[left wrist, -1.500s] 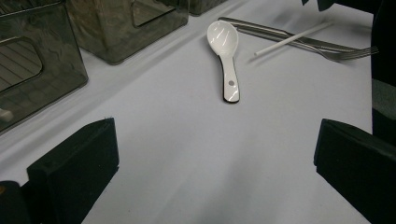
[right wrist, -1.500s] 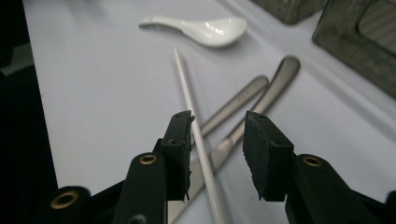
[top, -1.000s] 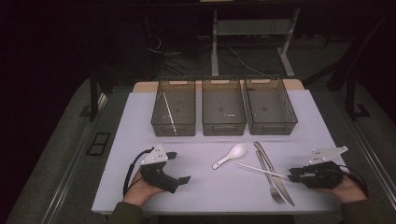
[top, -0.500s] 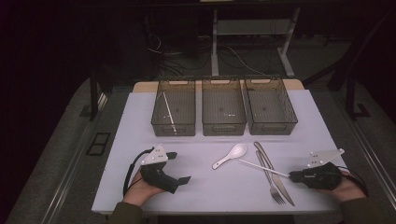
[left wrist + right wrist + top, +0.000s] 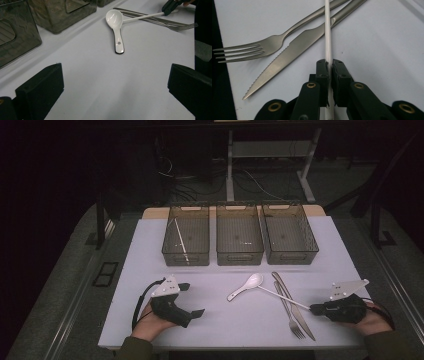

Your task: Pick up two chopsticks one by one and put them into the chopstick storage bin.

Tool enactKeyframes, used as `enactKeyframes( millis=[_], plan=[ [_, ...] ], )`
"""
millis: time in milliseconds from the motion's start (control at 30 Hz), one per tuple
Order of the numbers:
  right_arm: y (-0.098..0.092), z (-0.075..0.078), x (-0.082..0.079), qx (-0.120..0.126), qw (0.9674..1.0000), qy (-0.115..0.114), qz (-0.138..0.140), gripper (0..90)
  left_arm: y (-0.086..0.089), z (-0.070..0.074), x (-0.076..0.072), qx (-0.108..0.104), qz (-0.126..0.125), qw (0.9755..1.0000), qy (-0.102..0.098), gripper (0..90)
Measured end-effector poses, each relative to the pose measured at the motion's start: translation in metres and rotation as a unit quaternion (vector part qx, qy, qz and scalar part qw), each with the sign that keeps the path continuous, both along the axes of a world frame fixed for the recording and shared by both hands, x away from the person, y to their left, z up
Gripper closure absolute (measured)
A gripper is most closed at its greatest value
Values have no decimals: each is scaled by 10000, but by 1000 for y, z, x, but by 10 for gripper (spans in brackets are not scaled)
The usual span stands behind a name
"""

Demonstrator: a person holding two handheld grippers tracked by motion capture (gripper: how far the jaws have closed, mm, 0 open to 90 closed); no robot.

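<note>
My right gripper (image 5: 330,65) at the table's front right is shut on one end of a thin white stick (image 5: 327,30); its jaws have just been closing on it. The stick (image 5: 282,295) lies across a steel knife (image 5: 296,304) and fork (image 5: 290,316) and points toward a white ceramic spoon (image 5: 247,285). In the right gripper view the fork (image 5: 262,48) and knife (image 5: 294,47) lie left of the jaws. My left gripper (image 5: 192,299) rests at the front left, open, with bare table between its jaws (image 5: 115,80) and the spoon (image 5: 116,25) ahead.
Three dark see-through bins stand in a row at the back of the white mat (image 5: 150,255): left (image 5: 186,252), middle (image 5: 239,252), right (image 5: 290,252). A white stick (image 5: 179,239) lies in the left bin. The table's front edge runs just under both hands.
The right gripper's jaws have drawn together on the end of the white stick. Both hands have kept their places, and the cutlery has not shifted.
</note>
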State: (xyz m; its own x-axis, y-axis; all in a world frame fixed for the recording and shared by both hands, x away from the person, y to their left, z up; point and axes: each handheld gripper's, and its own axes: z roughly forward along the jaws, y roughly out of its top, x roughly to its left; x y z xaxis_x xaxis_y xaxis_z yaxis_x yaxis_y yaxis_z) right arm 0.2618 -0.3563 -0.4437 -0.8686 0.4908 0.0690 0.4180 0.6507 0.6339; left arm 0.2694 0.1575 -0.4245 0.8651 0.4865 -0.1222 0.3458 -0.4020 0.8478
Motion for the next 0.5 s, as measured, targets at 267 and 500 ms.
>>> enactKeyframes(
  millis=[267,500],
  plan=[
    [-3,6,0,257,9996,79,-30,842,-1,0,-1,-5,-8,10000,-11,0],
    [-5,13,-1,555,9984,65,-80,842,0,1,-1,-7,-2,10000,-26,0]
  ],
)
